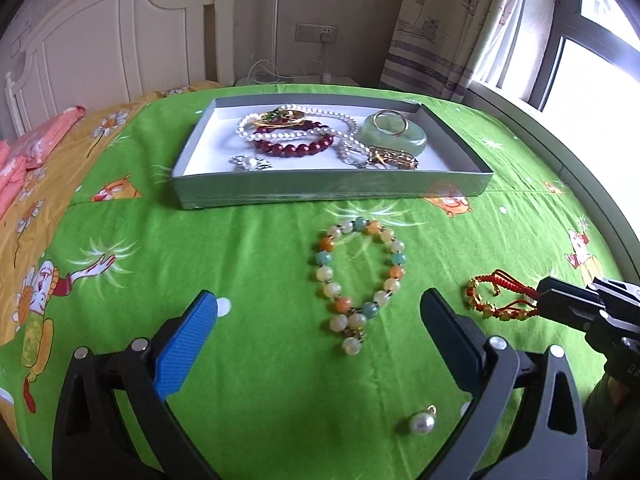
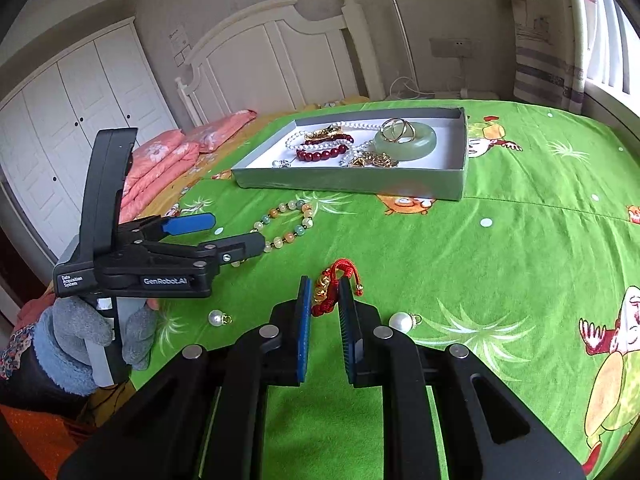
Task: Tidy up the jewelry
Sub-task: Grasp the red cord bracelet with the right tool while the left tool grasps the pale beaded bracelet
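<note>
A grey jewelry box (image 1: pixel 332 190) (image 2: pixel 352 180) on the green bedspread holds pearls, a dark red bead bracelet, a jade bangle (image 1: pixel 394 134) and gold pieces. A pastel bead bracelet (image 1: pixel 362 280) (image 2: pixel 286 222) lies in front of it. My left gripper (image 1: pixel 320 312) (image 2: pixel 236 234) is open and empty, hovering just short of that bracelet. My right gripper (image 2: pixel 325 292) (image 1: pixel 548 300) is closed on a red cord bracelet with gold charms (image 1: pixel 498 296) (image 2: pixel 332 284), which lies on the spread. Two loose pearl pendants (image 2: pixel 219 317) (image 2: pixel 403 322) lie nearby; one also shows in the left wrist view (image 1: pixel 423 422).
A white headboard (image 1: pixel 104 40) and pink pillows (image 2: pixel 168 164) are at the far left of the bed. A curtain and window (image 1: pixel 580 40) are to the right. A white wardrobe (image 2: pixel 60 120) stands beyond the bed.
</note>
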